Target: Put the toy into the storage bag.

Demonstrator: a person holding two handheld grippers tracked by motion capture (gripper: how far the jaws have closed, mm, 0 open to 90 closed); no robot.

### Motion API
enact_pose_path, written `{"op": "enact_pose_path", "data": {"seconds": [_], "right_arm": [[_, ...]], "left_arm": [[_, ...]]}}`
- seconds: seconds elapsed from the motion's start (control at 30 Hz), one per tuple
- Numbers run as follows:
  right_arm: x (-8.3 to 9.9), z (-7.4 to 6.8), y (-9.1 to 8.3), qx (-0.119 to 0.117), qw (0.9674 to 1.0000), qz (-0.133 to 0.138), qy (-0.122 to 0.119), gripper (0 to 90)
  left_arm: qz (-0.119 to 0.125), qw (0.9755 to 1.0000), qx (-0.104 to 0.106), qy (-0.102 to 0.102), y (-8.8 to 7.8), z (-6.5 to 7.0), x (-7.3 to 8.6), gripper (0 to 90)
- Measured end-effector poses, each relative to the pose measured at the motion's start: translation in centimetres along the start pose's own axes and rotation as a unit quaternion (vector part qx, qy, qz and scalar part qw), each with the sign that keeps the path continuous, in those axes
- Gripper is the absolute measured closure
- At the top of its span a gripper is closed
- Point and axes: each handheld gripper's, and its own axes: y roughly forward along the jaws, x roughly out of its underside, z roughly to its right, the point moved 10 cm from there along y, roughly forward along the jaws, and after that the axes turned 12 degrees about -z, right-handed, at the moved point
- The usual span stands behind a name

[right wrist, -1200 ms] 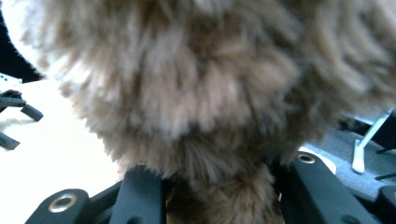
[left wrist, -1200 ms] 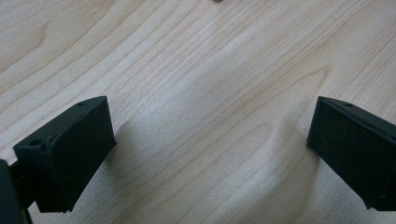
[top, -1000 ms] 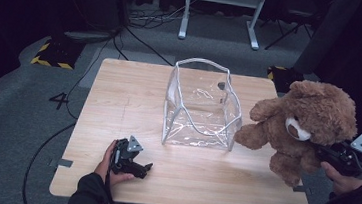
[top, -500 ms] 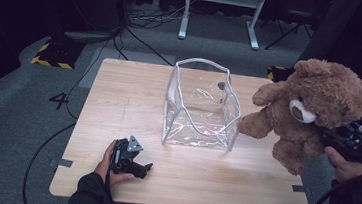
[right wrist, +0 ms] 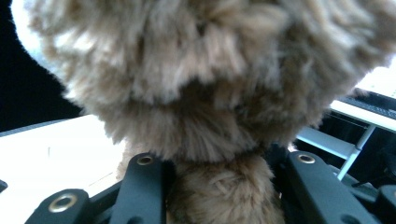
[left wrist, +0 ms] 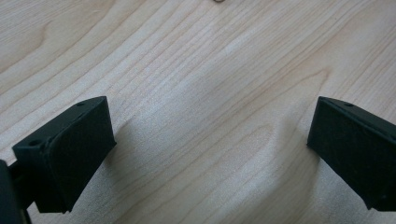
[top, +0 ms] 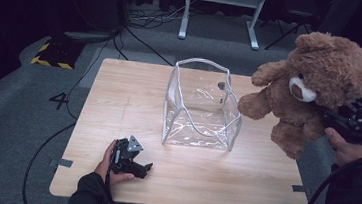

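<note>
One fluffy brown plush teddy bear (top: 311, 89) hangs in my right claw (top: 340, 125), off the right edge of the pale wooden table (top: 119, 101).

My right claw's jaws press into its fur from behind, so it hangs upright in the air, one paw stretched toward the clear soft plastic bag (top: 201, 106) standing open mid-table. From above I see its cream muzzle and round ears; my right gripper view gives me shaggy fur (right wrist: 205, 84) bulging between both jaws, no face, the top of it cut off. My left claw (top: 145, 169) rests on the table's near edge, jaws wide apart over bare wood (left wrist: 210, 116), holding nothing.
</note>
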Motion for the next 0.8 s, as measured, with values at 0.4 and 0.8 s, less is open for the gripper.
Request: {"op": "enact_pose_path", "data": {"seconds": [0.4, 0.8], "right_arm": [[-3.3, -1.1, 1.9, -0.014, 0.9998, 0.015, 0.003, 63.1], [-6.4, -3.9, 4.9, -0.029, 0.9993, 0.022, -0.003, 63.1]], "left_arm": [[-0.002, 1.0, 0.0, 0.002, 0.0, 0.0, 0.0, 0.5], [-0.002, 1.0, 0.0, 0.003, 0.0, -0.1, 0.0, 0.5]]}}
